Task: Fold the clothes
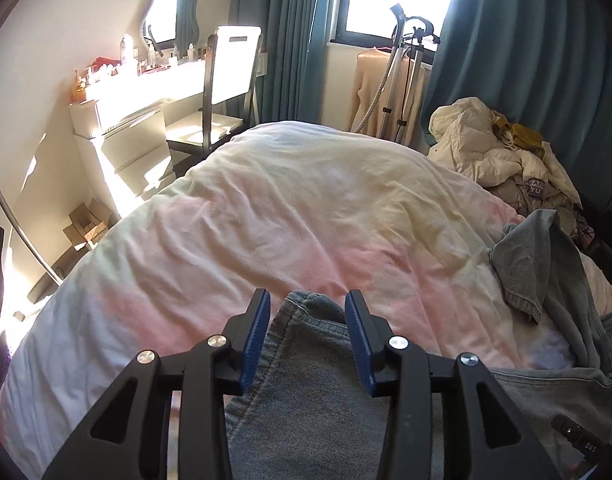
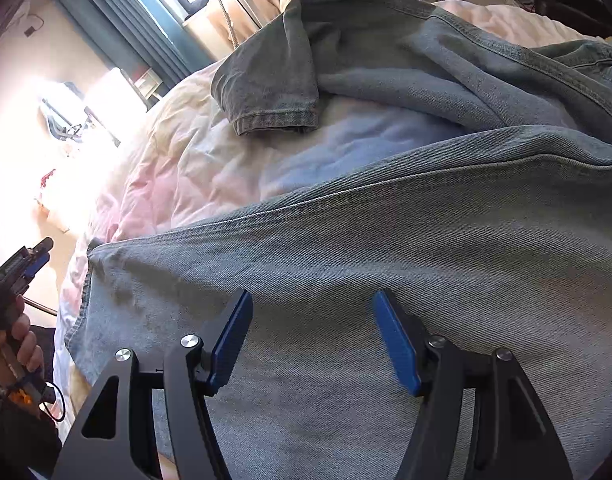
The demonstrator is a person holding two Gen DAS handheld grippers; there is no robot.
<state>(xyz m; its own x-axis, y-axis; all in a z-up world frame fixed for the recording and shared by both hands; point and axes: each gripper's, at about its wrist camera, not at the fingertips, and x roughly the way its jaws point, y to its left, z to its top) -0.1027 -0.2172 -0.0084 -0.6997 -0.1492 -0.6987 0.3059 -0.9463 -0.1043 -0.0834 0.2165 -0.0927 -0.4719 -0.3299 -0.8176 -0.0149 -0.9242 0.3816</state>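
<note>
While the faded blue denim garment lies spread on the pale pink-and-cream quilted bed cover, both tools hang just above it with nothing clamped. The left gripper has its blue-padded jaws released; a stitched corner of the denim shows below and between them, but the pads do not press on it. The right gripper likewise stands wide apart over the broad denim panel, gripping nothing. From the right jaws, a long double-stitched seam runs crosswise just ahead, and beyond it a short hemmed sleeve lies farther off, toward the left of the jaws. The garment's long axis looks to run across both jaws, so I judge the right gripper is nearer the body and sleeve, the left nearer the hem corner. Purple lettering on crumpled cream bedding beyond reads partly "AN" over "YU"; the rest is hidden.
</note>
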